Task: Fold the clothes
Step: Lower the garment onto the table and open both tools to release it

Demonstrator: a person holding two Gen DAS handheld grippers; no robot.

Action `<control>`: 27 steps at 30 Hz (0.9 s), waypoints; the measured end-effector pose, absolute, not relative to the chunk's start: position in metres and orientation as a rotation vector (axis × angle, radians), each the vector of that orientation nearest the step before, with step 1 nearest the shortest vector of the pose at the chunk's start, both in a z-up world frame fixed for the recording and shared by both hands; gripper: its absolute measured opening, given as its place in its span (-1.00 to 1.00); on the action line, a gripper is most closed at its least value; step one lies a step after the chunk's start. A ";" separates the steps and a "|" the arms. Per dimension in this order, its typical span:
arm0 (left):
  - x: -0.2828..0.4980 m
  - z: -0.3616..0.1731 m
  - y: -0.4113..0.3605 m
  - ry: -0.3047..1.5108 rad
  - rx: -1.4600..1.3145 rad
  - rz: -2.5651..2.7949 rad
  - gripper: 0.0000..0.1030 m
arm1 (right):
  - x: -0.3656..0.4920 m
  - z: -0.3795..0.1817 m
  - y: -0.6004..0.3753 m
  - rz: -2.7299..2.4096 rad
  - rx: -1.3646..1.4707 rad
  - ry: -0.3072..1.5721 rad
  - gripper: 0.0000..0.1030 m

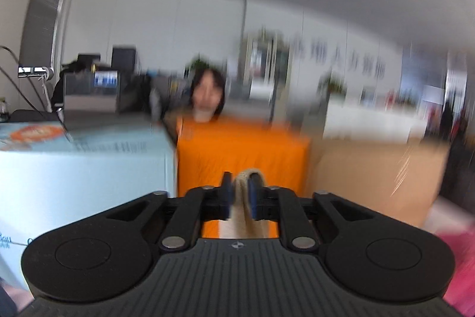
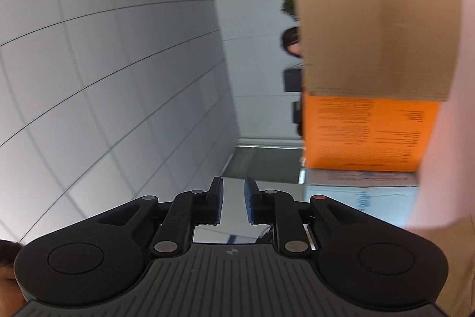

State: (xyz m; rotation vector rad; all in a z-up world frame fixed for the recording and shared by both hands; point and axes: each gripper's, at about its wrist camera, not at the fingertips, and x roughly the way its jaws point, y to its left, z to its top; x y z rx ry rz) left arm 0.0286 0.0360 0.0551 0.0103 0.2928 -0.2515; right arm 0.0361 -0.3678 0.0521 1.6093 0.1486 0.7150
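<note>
Clamped between the blue pads of the left gripper point(image 1: 241, 195), at lower centre of the left wrist view, is a fold of beige cloth point(image 1: 242, 216); it hangs down from the fingertips and drops out of sight behind the gripper body. The right gripper point(image 2: 233, 202), at lower centre of its own view, stands with a gap between its pads and nothing in it.

Judging from this, the garment is lifted by one pinch only. To fold well from here, the free gripper would want a matching edge or corner of the same cloth, so the fabric hangs flat and not twisted, and the left pinch should stay firm, since a thin fold can slip.

Beyond the left fingertips, mid-frame, stand a pale blue box point(image 1: 86, 168) at left, an orange box point(image 1: 243, 150) at centre and a brown carton point(image 1: 374, 174) at right, with a person point(image 1: 207, 97) behind them. All of this is smeared by motion blur.

Only the left view shows the cloth. The right view is rolled sideways and sharper: ceiling panels point(image 2: 104, 64) fill its left half, and the print on the orange box shows at right. A pale pink surface point(image 2: 439, 168) runs along its right edge; whether that is fabric I cannot tell.
</note>
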 end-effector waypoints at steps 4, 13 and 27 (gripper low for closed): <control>0.053 0.001 0.041 0.471 0.138 -0.166 -0.17 | 0.052 0.029 -0.366 0.585 1.568 0.251 -0.36; 0.081 -0.104 0.064 0.828 0.351 0.021 0.06 | 0.064 -0.043 -0.337 0.383 1.270 0.707 -0.14; -0.048 -0.110 0.044 0.867 0.319 -0.135 0.40 | 0.066 -0.069 -0.212 0.491 -0.100 0.690 -0.14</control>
